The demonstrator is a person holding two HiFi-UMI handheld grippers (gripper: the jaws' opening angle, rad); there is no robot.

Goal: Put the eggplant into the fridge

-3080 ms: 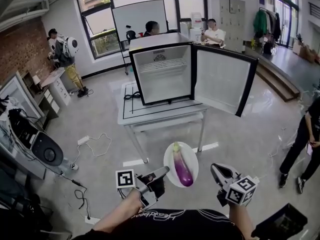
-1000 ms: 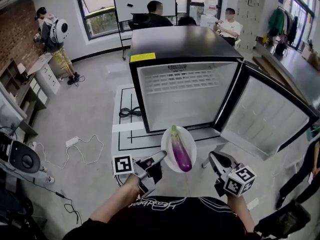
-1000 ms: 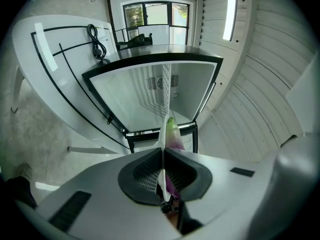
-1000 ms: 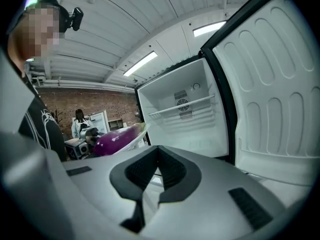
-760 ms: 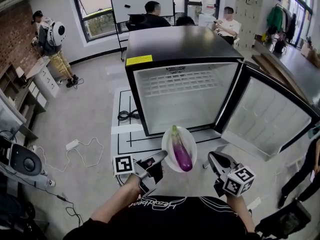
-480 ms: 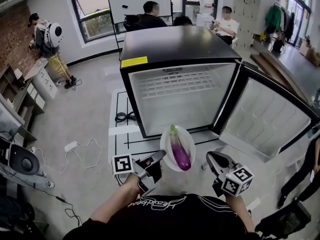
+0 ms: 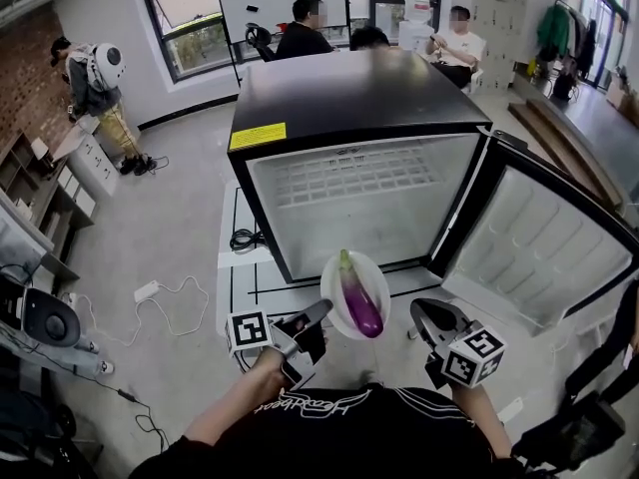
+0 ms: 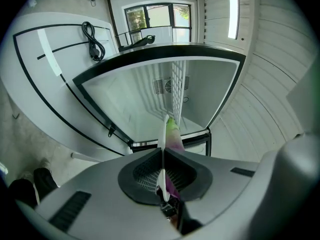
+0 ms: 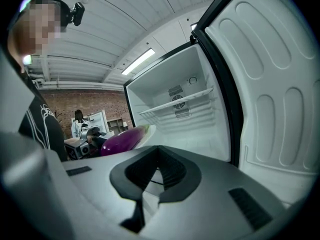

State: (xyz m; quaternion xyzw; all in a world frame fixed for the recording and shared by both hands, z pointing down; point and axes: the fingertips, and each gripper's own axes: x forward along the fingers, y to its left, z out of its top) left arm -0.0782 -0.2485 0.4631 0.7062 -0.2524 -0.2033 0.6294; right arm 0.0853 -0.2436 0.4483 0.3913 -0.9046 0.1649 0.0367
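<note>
Fridge (image 7: 359, 88) looms larger: the walk-up is nearly done.
Against three seconds back, the open cabinet has grown to fill the upper centre of the head view, its door (image 7: 539, 238) swung right. Eggplant (image 7: 359, 299) lies on a plate (image 7: 334, 279) at lower centre, just short of the opening and not yet inside. Left gripper (image 7: 321, 313) pinches the plate's rim; right gripper (image 7: 427, 315) is closed on nothing. Likely next: reaching the plate in.
</note>
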